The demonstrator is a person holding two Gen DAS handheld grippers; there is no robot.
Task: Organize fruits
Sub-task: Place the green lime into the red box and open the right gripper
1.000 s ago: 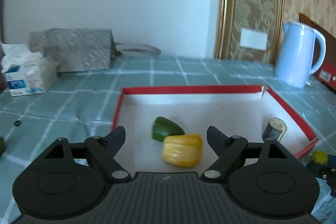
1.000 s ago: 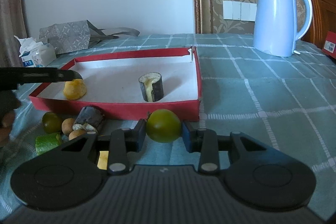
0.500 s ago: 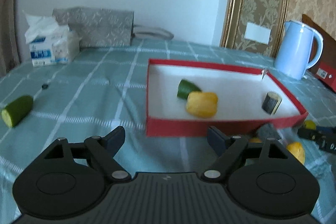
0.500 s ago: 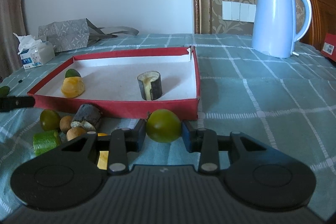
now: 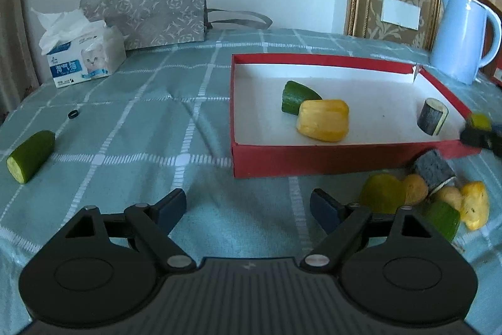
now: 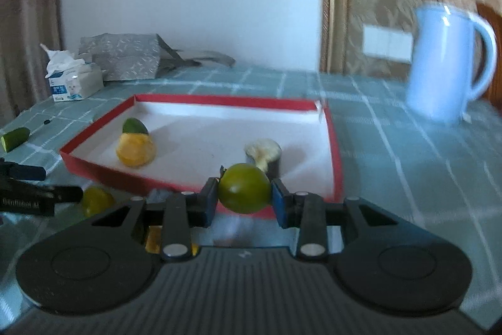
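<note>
A red box (image 5: 313, 58) with a white floor holds a green cucumber piece (image 5: 296, 98), a yellow chunk (image 5: 324, 120) and a dark-skinned cylinder (image 5: 433, 116). My left gripper (image 5: 248, 203) hangs over the cloth before the box's near left corner; its jaws are opening with nothing between them. My right gripper (image 6: 244, 193) is shut on a round green fruit (image 6: 244, 187), held at the near wall of the box (image 6: 219, 101). A pile of loose pieces (image 5: 417, 193) lies at the box's near right corner. Another cucumber piece (image 5: 29, 156) lies far left.
A light blue kettle (image 5: 458, 36) stands beyond the box's right end. A tissue box (image 5: 81, 58) and a grey patterned bag (image 5: 150, 18) sit at the back left. A small black ring (image 5: 73, 114) lies on the checked green cloth.
My left gripper has drawn back from over the box to the cloth in front of it. My right gripper has risen with the green fruit and moved toward the box.
</note>
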